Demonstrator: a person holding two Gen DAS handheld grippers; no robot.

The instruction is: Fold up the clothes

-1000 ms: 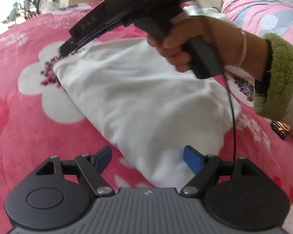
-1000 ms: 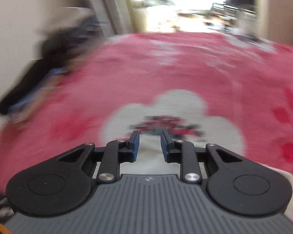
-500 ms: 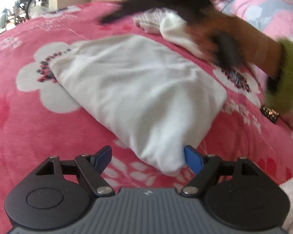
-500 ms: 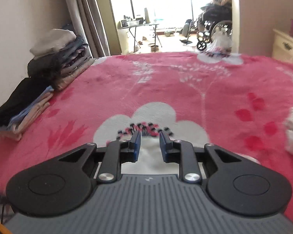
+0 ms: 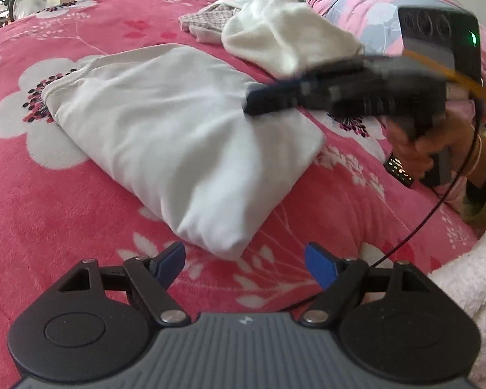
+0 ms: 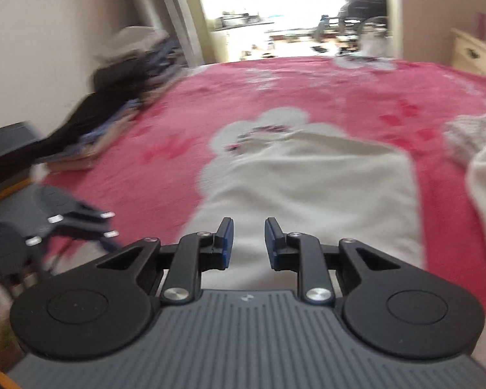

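The white garment point(image 5: 178, 136) lies folded into a thick oblong on the pink flowered blanket point(image 5: 48, 227), its near corner just ahead of the left gripper point(image 5: 243, 259), whose blue pads stand wide apart with nothing between them. The right gripper point(image 6: 245, 240), jaws parted a little and empty, now hangs low over the garment's right-hand edge; a second ago it was stretched out to the far corner, by the white flower. It has drawn back toward the person's hand point(image 5: 424, 149), and the picture from its own camera is smeared with motion. The fold has kept its shape as the tool left it. To the far right a loose cream garment point(image 5: 285, 35) and a checked cloth point(image 5: 207, 21) lie heaped; at the far left, against the wall, stands a stack of folded clothes point(image 6: 126, 77). By the look of it, this piece is done and either awaits the stack or gives way to the heap.
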